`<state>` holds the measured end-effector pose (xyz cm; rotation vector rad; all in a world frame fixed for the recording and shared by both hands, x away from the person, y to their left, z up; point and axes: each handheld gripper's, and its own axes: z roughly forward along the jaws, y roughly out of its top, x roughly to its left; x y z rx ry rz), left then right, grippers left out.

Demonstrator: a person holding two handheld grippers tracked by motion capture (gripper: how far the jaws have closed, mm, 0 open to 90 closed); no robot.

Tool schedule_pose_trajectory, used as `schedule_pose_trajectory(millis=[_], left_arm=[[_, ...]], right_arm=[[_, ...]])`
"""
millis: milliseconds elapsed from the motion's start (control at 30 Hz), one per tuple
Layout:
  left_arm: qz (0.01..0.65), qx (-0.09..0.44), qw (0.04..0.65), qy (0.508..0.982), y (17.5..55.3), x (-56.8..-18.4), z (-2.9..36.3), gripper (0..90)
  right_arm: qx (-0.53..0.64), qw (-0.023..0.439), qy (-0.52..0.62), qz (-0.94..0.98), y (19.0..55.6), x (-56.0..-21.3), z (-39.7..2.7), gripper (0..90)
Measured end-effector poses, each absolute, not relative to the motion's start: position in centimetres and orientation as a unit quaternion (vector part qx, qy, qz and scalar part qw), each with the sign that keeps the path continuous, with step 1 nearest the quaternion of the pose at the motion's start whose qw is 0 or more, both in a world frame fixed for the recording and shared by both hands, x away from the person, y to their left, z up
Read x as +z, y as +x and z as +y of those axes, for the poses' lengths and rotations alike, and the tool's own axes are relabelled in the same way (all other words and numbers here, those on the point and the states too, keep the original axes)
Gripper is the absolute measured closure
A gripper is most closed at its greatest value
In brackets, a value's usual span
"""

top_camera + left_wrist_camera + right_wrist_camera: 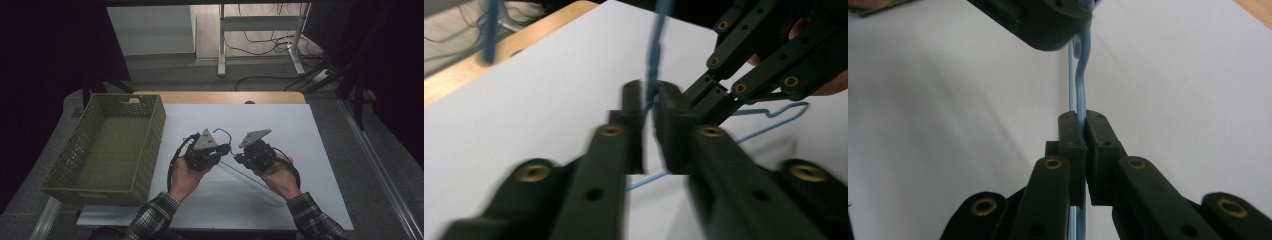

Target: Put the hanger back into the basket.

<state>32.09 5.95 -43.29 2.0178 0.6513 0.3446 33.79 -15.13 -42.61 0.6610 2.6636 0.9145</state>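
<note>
Standing over the scene: a white desk (300,150) takes up the middle of the high view, with a wooden edge along its far side. An olive woven basket (145,165) sits at the left of the frame, on the desk's left edge. Two plaid-sleeved forearms come up from the bottom edge, each hand holding a black tool.

The left tool (226,150) and the right tool (237,159) meet tip to tip at centre frame, above the desk.

Between them is a thin light-blue wire hanger (774,120), held off the surface; its hook end shows at right in the left gripper view, one long wire running down toward lower centre.

Right tool (1082,125): jaws closed tight on the blue wire, which rises straight up the frame from between them.

Left tool (650,107): blurred, jaws nearly together with the wire running between them; I cannot tell whether the pads actually press on it.
</note>
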Motion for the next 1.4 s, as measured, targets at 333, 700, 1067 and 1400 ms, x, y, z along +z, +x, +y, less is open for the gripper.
schedule_pose_trajectory(millis=[333, 700, 1067, 1400], left_arm=[[0.23, 0.063, 0.411, 0.88, 33.6, -42.2, 10.4, 31.7], [0.171, 0.045, 0.346, 0.921, 34.1, -41.6, 9.8, 54.4], [0.115, -0.028, 0.307, 0.944, 34.7, -41.4, 8.5, 75.1], [0.113, -0.05, 0.317, 0.94, 33.6, -41.5, 8.3, 87.9]], right_arm=[[0.341, 0.074, 0.207, 0.914, 33.5, -41.2, -16.6, 86.6], [0.347, 0.03, 0.175, 0.921, 32.8, -40.7, -16.5, 86.6], [0.346, 0.005, 0.14, 0.928, 32.6, -40.8, -16.4, 86.5], [0.333, 0.021, 0.137, 0.933, 32.8, -40.9, -16.7, 83.3]])
